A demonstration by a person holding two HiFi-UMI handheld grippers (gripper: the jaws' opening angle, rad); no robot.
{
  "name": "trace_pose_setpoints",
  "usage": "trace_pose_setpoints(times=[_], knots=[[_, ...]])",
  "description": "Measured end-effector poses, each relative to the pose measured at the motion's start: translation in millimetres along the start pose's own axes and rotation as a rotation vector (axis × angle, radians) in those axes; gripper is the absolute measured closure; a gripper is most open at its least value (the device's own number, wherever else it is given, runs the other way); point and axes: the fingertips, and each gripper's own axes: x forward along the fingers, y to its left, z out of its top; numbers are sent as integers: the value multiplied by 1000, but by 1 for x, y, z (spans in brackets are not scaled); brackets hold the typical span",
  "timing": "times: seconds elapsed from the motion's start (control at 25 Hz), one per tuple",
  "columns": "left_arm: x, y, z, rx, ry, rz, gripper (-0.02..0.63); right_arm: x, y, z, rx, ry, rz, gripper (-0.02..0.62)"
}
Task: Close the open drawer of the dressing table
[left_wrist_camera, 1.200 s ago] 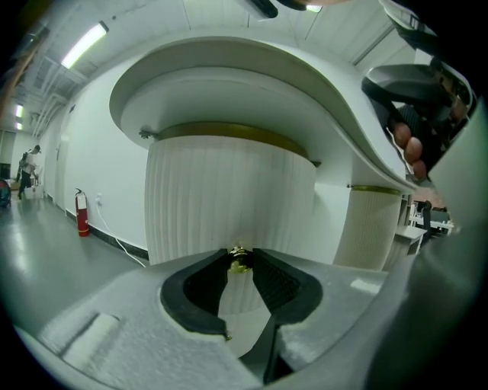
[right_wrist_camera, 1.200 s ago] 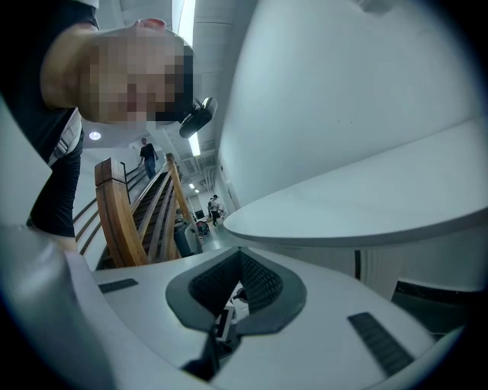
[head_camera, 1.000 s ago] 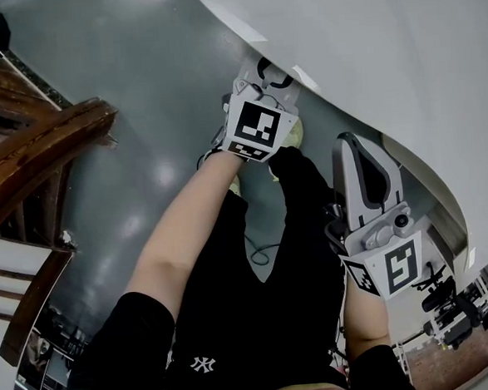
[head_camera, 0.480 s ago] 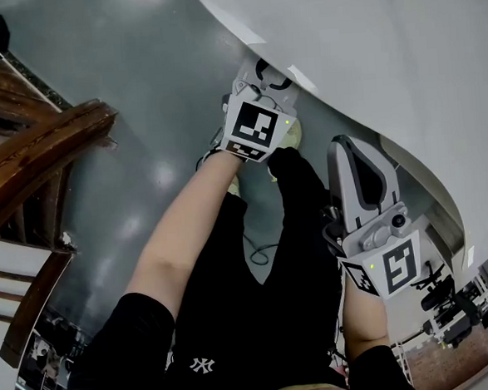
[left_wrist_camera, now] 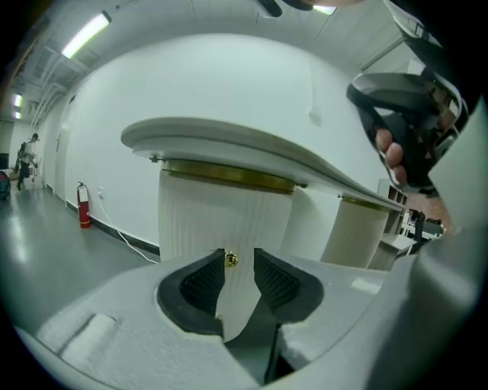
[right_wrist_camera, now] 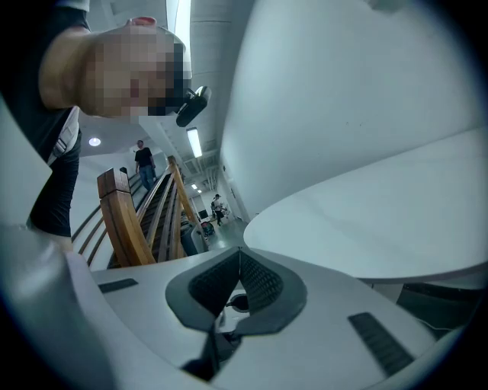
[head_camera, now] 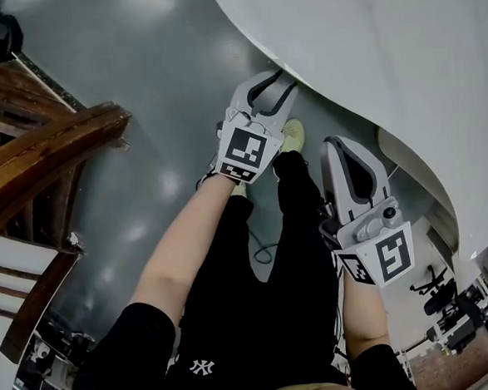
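Left gripper view: your left gripper (left_wrist_camera: 239,257) faces the dressing table (left_wrist_camera: 229,141) and its fluted drawer (left_wrist_camera: 221,217), jaws opening with nothing between them, the brass knob (left_wrist_camera: 230,260) showing beyond the gap at 12 o'clock. Head view puts your right gripper (head_camera: 341,146), jaws pressed together and empty, at its 4 o'clock. If the front isn't flush, push squarely beside the knob rather than gripping.

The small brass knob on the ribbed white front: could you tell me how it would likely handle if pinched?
The knob looks like rigid metal, so it probably won't flex. It is small, round and shiny, so a grip may slip. Fixed to the ribbed front, it should move only with that panel.
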Motion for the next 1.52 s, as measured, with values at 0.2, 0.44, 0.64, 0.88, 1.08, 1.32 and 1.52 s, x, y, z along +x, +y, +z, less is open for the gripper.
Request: trace_pose_setpoints(times=[0.2, 0.44, 0.64, 0.88, 1.08, 1.32, 1.52], knots=[[-49, -7, 30, -30, -5, -7, 488, 2, 6, 5, -5, 14, -33, 580], [-103, -30, 96, -39, -22, -21, 518, -9, 29, 43, -24, 7, -39, 580], [-149, -52, 164, -33, -65, -28, 552, -25, 55, 80, -27, 11, -49, 580], [-195, -69, 223, -60, -115, -20, 575, -44, 87, 121, -52, -14, -44, 580], [-224, -83, 260, -59, -147, -29, 583, -56, 117, 154, -85, -45, -22, 580], [-258, -103, 306, -41, -194, -59, 589, -74, 150, 187, -123, -77, -4, 580], [-281, -113, 339, -32, -217, -61, 595, -88, 172, 219, -147, -125, 8, 580]])
